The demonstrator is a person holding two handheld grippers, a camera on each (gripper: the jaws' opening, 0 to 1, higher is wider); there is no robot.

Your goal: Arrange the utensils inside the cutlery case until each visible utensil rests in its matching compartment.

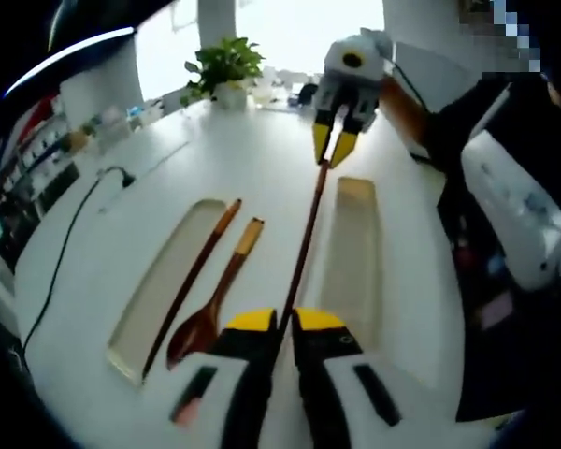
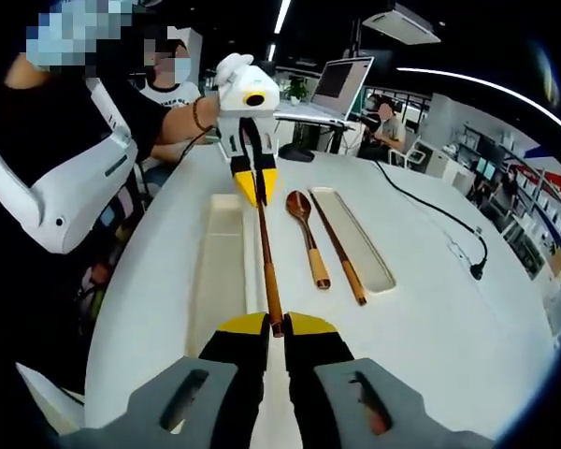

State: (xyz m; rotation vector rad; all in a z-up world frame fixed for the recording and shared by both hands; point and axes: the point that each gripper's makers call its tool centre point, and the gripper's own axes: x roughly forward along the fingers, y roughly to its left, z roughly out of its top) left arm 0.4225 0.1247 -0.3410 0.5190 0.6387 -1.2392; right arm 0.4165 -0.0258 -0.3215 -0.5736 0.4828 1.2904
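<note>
A long dark wooden chopstick (image 1: 304, 234) (image 2: 266, 257) is held at both ends, just above the white table. My left gripper (image 1: 282, 323) (image 2: 255, 182) is shut on one end and my right gripper (image 2: 276, 325) (image 1: 335, 142) is shut on the other. It hangs beside a long shallow case tray (image 1: 351, 253) (image 2: 220, 271). A second tray (image 1: 159, 290) (image 2: 360, 238) lies on the other side, with another chopstick (image 1: 192, 281) (image 2: 338, 251) resting slanted over its edge. A wooden spoon (image 1: 210, 309) (image 2: 306, 234) lies on the table between the trays.
A potted plant (image 1: 226, 65) stands at the table's far edge, and a black cable (image 1: 70, 243) (image 2: 439, 220) runs across the table top. An open laptop (image 2: 341, 84) sits at the far end. The person's arm and body (image 2: 65, 178) stand close by the table's side.
</note>
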